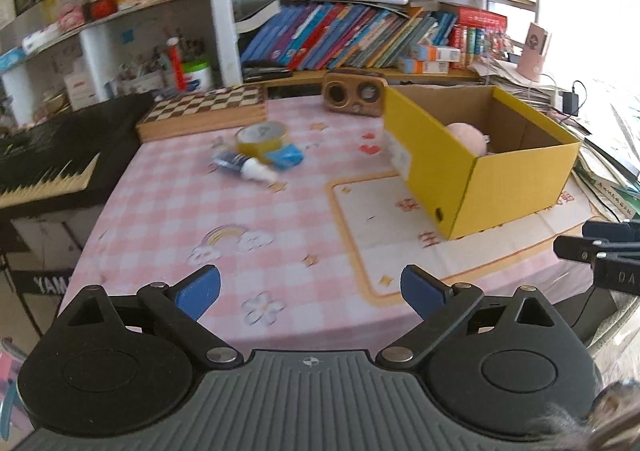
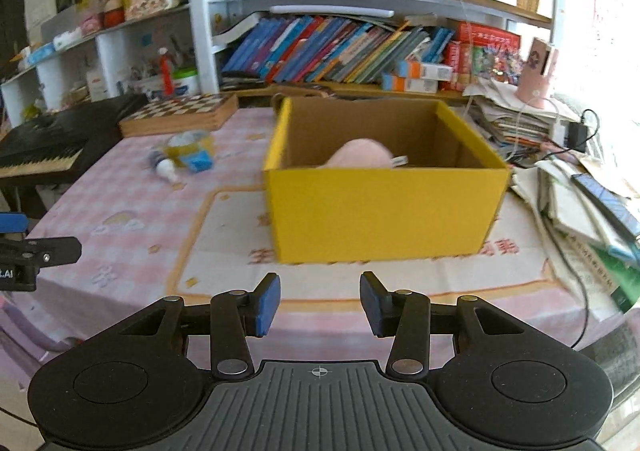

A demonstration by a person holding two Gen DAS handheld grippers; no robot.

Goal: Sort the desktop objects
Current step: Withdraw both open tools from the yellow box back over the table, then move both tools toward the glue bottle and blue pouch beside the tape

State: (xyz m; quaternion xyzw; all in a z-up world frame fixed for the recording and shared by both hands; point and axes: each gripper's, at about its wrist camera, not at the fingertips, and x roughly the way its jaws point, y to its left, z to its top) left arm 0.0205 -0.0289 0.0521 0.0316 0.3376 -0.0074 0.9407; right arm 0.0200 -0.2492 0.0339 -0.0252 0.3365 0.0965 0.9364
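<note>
- Nearest the lens, two grippers hang over the near edge of the pink checked tablecloth (image 1: pixel 168 211): the left gripper (image 1: pixel 310 291) with its blue pads spread wide and nothing between them, the right gripper (image 2: pixel 320 301) parted less widely, also empty.
- One yellow cardboard box (image 2: pixel 380 211) sits centre frame in the right wrist view, right of centre in the left; one pink soft toy (image 2: pixel 360 155) lies inside.
- Three loose items cluster touching at left of centre: a yellow tape roll (image 1: pixel 262 137), a blue packet (image 1: pixel 288 157), a small white-capped bottle (image 1: pixel 244 165).
- One chessboard box (image 1: pixel 204 111) lies behind them, one keyboard (image 1: pixel 48 163) at the left edge.
- Only the left view shows the wooden speaker (image 1: pixel 354 91) clear; the box mostly hides it in the right view.
</note>
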